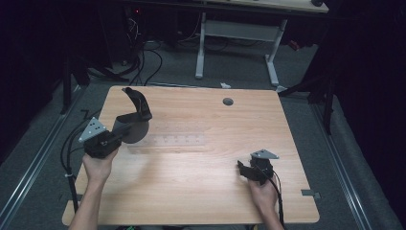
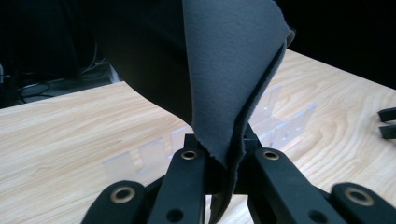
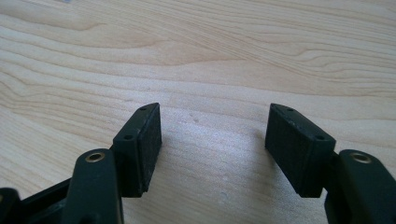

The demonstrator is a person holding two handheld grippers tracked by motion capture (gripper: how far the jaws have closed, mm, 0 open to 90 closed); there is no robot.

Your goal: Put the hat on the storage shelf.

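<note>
High view places the left gripper at 9 o'clock on the wooden table, clenched on a dark grey cloth. The cloth hangs clear of the table surface near the 10 o'clock area, with one strip curling up and away toward 12 o'clock. Its long axis runs from the jaws at the lower left up to the curled tip at the upper right. In the left gripper view the cloth is pinched at a folded edge between the two jaws and rises above them in a doubled sheet.

A clear slotted rack lies flat on the table just beside the cloth, at the centre, its long axis running from 9 to 3 o'clock.

The right gripper rests low at 4 o'clock, well apart from the cloth. In the right gripper view its jaws stand spread with bare table between them, grasping nothing.

Recommended procedure, as a judgement: keep the pinch firm and deep on the fold. Bring the free gripper to the loose end before lowering, so the cloth spreads without dragging across the rack.
</note>
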